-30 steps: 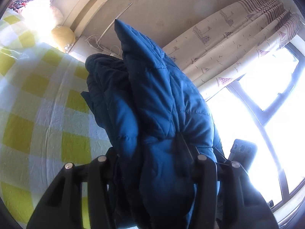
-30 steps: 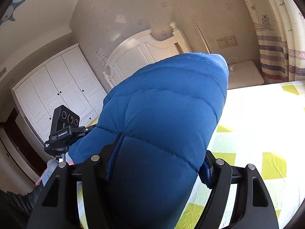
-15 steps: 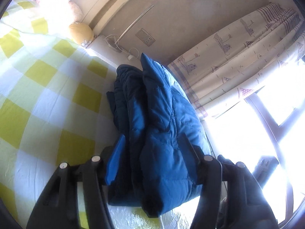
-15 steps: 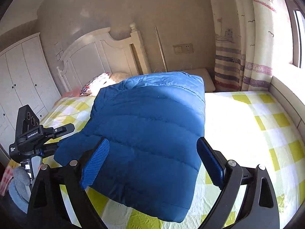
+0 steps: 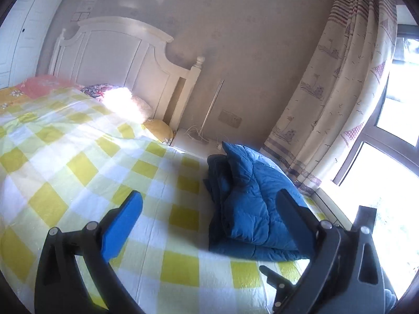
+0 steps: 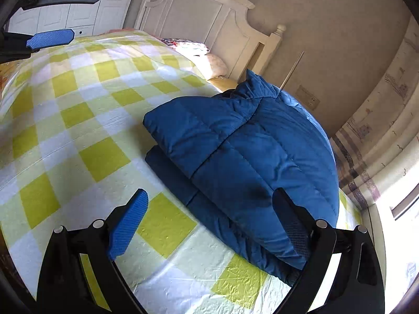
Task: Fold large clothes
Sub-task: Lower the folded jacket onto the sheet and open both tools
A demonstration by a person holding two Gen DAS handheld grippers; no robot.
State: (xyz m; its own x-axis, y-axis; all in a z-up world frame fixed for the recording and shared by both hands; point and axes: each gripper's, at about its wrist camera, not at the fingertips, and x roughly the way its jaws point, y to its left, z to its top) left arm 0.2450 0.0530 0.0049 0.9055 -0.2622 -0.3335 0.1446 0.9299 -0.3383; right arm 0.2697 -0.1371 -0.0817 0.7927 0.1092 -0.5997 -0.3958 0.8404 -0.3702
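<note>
The puffy blue quilted down jacket (image 6: pixel 251 154) lies folded into a thick bundle on the bed with the yellow-and-white checked cover (image 6: pixel 86 130), near the edge that faces the patterned cream curtains (image 5: pixel 337 104). Both grippers have just been opening, and nothing sits between the fingers of either one.

The right gripper (image 6: pixel 209 219) has its fingers spread wide, and the bundle spreads from 12 to 3 o'clock of it, close in, its near corner running behind the right-hand finger. The jacket's long axis runs from the near edge of the bed up toward the white wooden headboard (image 6: pixel 209 18).

The left gripper (image 5: pixel 209 217), fingers equally spread, sees the bundle at about 1 o'clock, a little further off, its stacked layers edge-on. The right hand looks the nearer, so any pressing or squaring of the fold would likely start there.
</note>
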